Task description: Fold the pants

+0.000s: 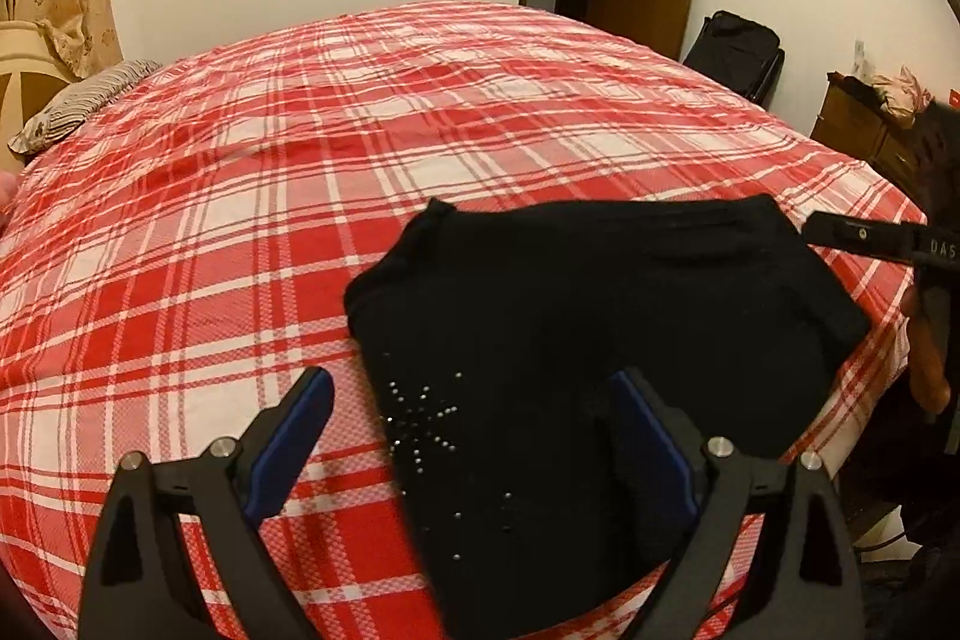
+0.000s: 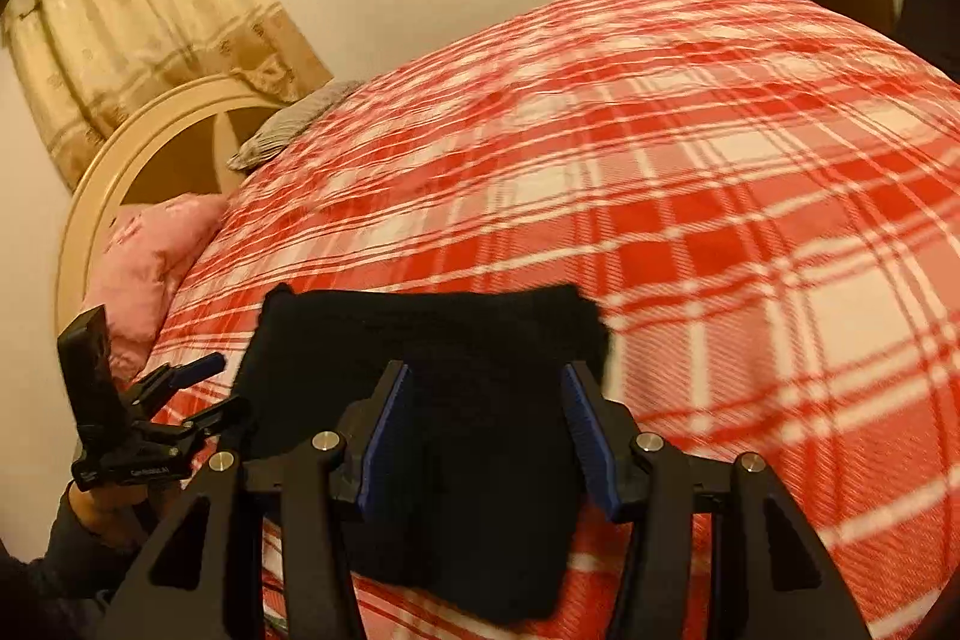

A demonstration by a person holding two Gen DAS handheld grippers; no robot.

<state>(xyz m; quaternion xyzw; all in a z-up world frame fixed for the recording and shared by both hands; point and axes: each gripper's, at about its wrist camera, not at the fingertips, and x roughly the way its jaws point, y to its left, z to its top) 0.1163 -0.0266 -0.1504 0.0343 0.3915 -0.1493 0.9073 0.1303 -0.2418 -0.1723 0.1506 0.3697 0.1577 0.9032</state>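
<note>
Near the front edge of the bed point(image 1: 252, 172), the left hand-held gripper point(image 1: 474, 400) hovers with its blue pads spread wide; the studded edge of the black pants point(image 1: 600, 316) lies in the gap below them, but the pads press on nothing. The right hand-held gripper point(image 2: 487, 388) also stands with its pads apart, roughly halfway, poised over the dark cloth and seemingly clear of it (the right wrist view is blurred, so touch at the tips cannot be ruled out).

The pants already lie as a compact, roughly rectangular bundle on the plaid cover, close to the bed's front edge and toward its right corner in the left wrist view. One layer appears to be folded over another, so my reading is that the task is in a late fold or a final tidy, with both tools between grasps. The next move likely calls for each gripper to close on an edge or corner of the bundle and carry it over evenly, low enough that the layers do not slide.

By count: one pair of pants, two hand-held grippers, one bed. At the headboard end lie a striped pillow point(image 1: 78, 109) and a pink pillow point(image 2: 150, 250), two in all.
</note>
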